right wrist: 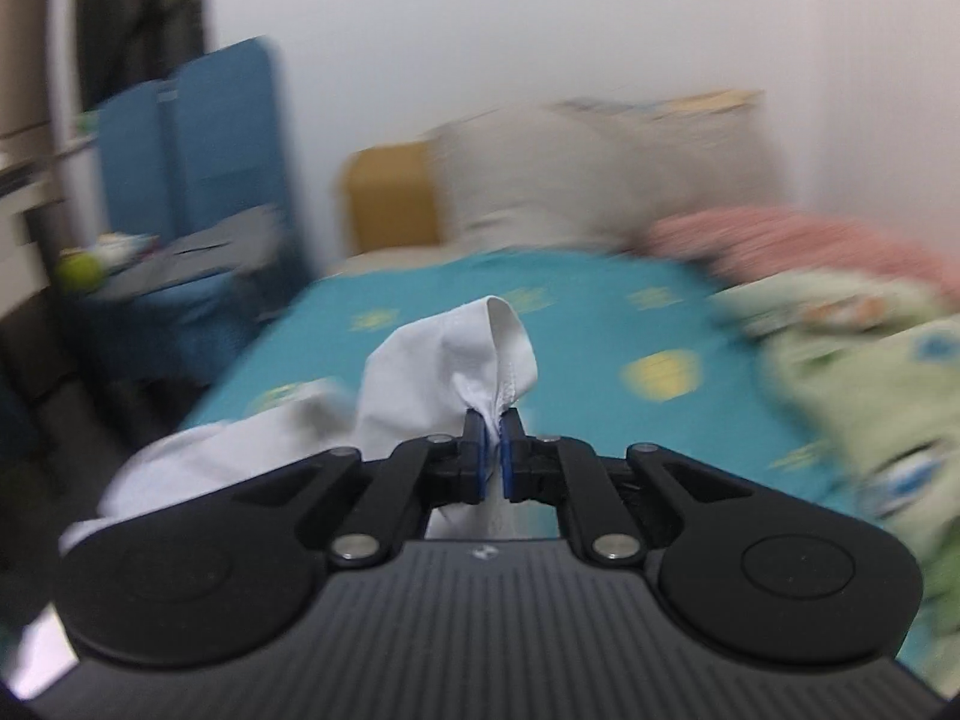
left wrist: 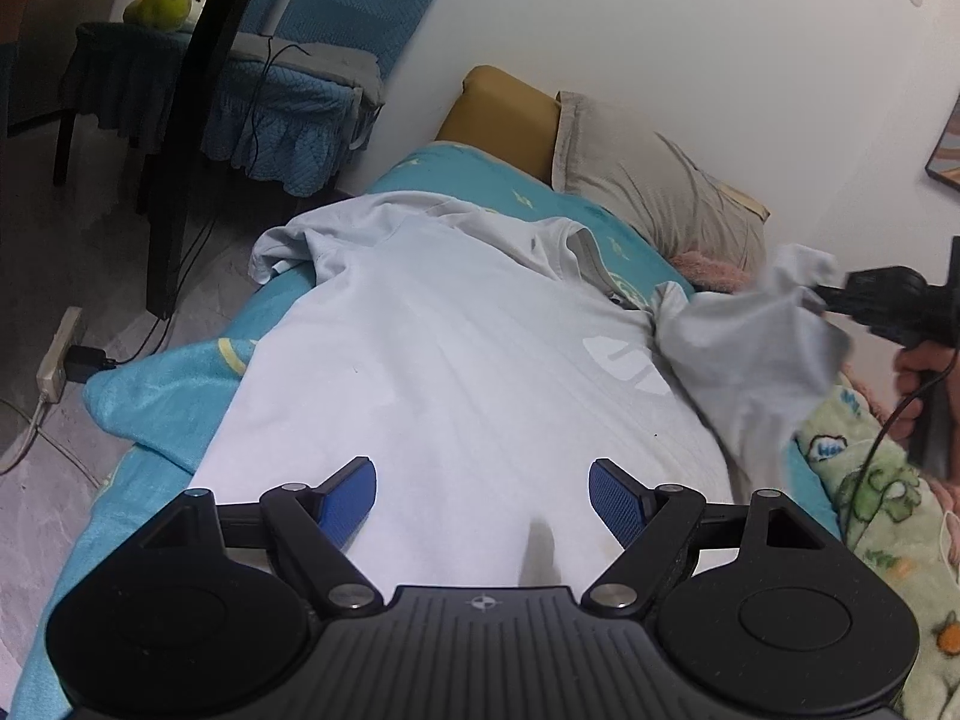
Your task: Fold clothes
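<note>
Evidently light and limp, the white T-shirt (left wrist: 456, 360) lies spread on the teal bedsheet (left wrist: 516, 186) below the pillow (left wrist: 654, 192), its sleeve pinched in the clamped right gripper (right wrist: 493, 450), while the left gripper (left wrist: 483, 489) hovers wide-jawed over the hem, likely the best hold.
</note>
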{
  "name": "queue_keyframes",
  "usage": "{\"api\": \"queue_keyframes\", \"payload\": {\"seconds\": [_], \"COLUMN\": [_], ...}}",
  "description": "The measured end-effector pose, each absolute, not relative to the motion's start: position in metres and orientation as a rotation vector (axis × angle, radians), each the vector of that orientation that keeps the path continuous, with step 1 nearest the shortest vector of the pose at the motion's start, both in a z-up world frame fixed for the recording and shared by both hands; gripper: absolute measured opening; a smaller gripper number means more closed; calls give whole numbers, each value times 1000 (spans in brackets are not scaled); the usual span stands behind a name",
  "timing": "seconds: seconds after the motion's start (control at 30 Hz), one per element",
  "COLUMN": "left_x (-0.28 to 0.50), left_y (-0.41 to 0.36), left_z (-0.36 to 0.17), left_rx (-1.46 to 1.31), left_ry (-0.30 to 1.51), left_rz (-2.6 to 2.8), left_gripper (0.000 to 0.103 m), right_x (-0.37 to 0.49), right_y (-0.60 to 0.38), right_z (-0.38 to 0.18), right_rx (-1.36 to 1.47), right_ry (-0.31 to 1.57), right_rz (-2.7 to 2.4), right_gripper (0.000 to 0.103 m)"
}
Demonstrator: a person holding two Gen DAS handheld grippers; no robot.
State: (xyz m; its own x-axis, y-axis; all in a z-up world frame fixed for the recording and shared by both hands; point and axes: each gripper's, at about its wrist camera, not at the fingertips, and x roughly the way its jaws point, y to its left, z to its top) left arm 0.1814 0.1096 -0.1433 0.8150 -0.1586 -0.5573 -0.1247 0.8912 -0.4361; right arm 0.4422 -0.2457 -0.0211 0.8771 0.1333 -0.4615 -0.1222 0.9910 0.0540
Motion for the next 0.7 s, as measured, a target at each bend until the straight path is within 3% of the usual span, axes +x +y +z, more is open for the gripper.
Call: {"api": "queue_keyframes", "payload": {"seconds": [0.17, 0.43, 0.47, 0.5, 0.53, 0.57, 0.7], "left_x": [181, 190, 189, 189, 187, 184, 170], "left_y": [103, 85, 83, 81, 79, 78, 67], "left_z": [-144, -153, -152, -152, -150, -148, -136], "left_rx": [-413, -294, -279, -263, -258, -255, -217], "left_ry": [633, 658, 656, 655, 650, 645, 620], "left_rz": [-9, -3, -4, -5, -14, -23, -63], "left_gripper": [80, 80, 80, 80, 80, 80, 80], "right_x": [470, 478, 474, 467, 456, 445, 385], "right_y": [-347, -432, -433, -432, -427, -423, -402], "right_z": [-27, -110, -118, -120, -119, -117, -89], "right_rx": [-1, 144, 159, 174, 191, 209, 338], "right_ry": [481, 573, 592, 592, 575, 558, 514], "right_rz": [-160, -205, -191, -174, -159, -144, -87], "right_gripper": [8, 15, 35, 67, 80, 88, 86]}}
